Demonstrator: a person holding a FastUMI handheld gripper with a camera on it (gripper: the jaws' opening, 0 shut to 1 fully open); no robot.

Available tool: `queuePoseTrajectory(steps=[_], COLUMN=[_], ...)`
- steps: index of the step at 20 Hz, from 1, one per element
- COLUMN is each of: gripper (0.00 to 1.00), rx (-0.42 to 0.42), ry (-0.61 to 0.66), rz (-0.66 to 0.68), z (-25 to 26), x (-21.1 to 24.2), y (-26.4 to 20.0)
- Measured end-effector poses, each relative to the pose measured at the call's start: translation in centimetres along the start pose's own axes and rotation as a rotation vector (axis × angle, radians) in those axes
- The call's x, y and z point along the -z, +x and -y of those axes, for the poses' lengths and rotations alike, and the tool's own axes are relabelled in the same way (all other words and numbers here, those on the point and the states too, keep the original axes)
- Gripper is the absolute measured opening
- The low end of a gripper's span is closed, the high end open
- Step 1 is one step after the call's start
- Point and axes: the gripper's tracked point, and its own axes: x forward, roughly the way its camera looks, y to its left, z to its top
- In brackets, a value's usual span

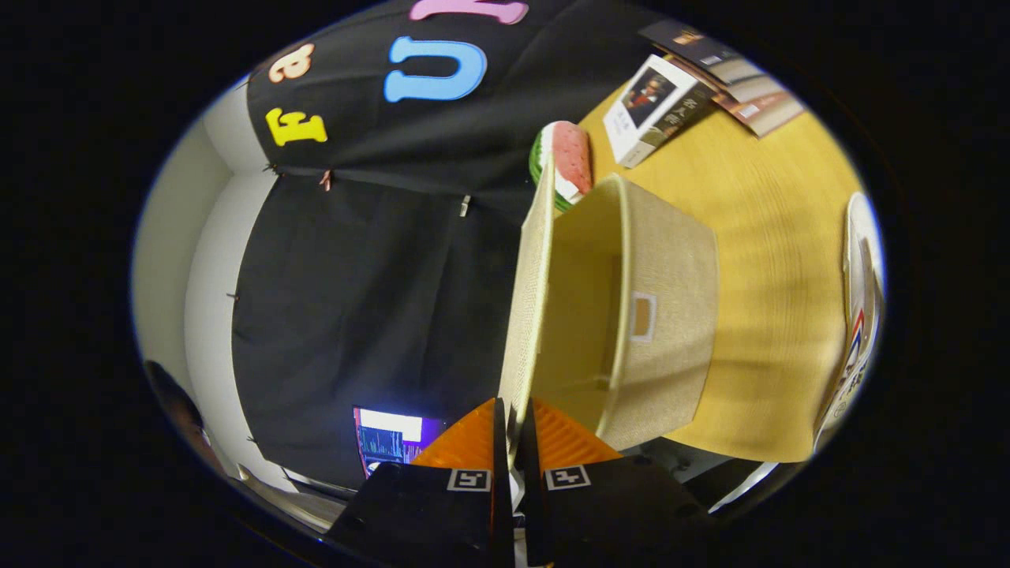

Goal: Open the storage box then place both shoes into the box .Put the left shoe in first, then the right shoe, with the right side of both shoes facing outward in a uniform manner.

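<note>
The view is rolled on its side. A beige fabric storage box point(671, 315) stands on the wooden table point(773, 237), its inside showing hollow. Its lid point(527, 300) is swung up and stands on edge, running away from my fingers. My gripper point(511, 422) is shut on the lid's near edge, with one finger on each face of it. A shoe point(856, 331), white with red and blue marks, lies on the table beyond the box's far side.
A watermelon-slice toy point(570, 158) lies behind the box. Books point(659, 106) and more printed matter point(734, 75) lie at the table's far end. A lit screen point(390, 438) sits close to my fingers, against the black cloth wall.
</note>
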Motion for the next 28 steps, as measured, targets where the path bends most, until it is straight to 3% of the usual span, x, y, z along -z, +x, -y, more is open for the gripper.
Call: queuePoseTrajectory(steps=[3, 7, 13, 14, 15, 18, 20, 28], gripper=[0.10, 0.13, 0.19, 0.36, 0.37, 0.81, 0.93, 0.97], rx=[-0.045, -0.046, -0.036, -0.035, -0.035, -0.063, -0.056, -0.089], ry=[-0.118, -0.269, -0.307, -0.307, -0.306, -0.329, -0.320, -0.266], rz=[-0.025, -0.058, -0.080, -0.087, -0.096, -0.092, -0.096, -0.064], z=[-5.7, -10.5, -13.0, -13.2, -13.4, -13.9, -13.7, -14.6], x=[-0.5, -0.6, -0.2, -0.1, 0.3, 0.8, 1.0, 0.2], y=[1.9, 5.9, 11.8, 12.5, 13.0, 14.2, 15.0, 16.0])
